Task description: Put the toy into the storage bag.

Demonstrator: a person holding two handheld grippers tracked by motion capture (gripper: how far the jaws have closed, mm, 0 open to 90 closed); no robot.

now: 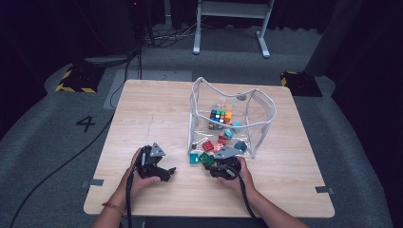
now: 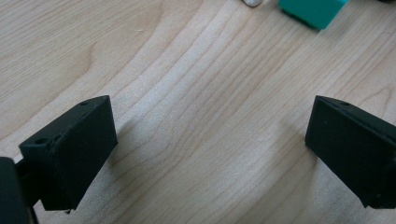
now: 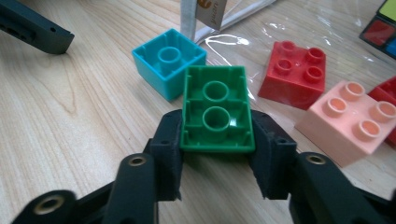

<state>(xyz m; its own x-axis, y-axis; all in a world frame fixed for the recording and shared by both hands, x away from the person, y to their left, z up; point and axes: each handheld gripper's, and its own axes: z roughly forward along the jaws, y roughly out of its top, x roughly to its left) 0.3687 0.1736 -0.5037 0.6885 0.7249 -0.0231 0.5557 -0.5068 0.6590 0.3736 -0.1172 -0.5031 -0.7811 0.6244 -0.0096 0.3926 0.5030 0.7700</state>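
High view: the right gripper (image 1: 215,164) sits at the clear bag's (image 1: 266,102) mouth on the bench (image 1: 152,109), over the green brick (image 1: 206,158).

Left gripper view: the left gripper (image 2: 210,144) has its jaws wide apart over bare wood.

Right gripper view: both jaws press the green brick's (image 3: 216,112) long sides, hollow underside up, beside a teal brick (image 3: 169,61).

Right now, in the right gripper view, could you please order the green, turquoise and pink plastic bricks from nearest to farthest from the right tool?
1. Green plastic brick, hollow side up, clamped in the right tool.
2. Turquoise plastic brick, just beyond, to the left.
3. Pink plastic brick, off to the right.
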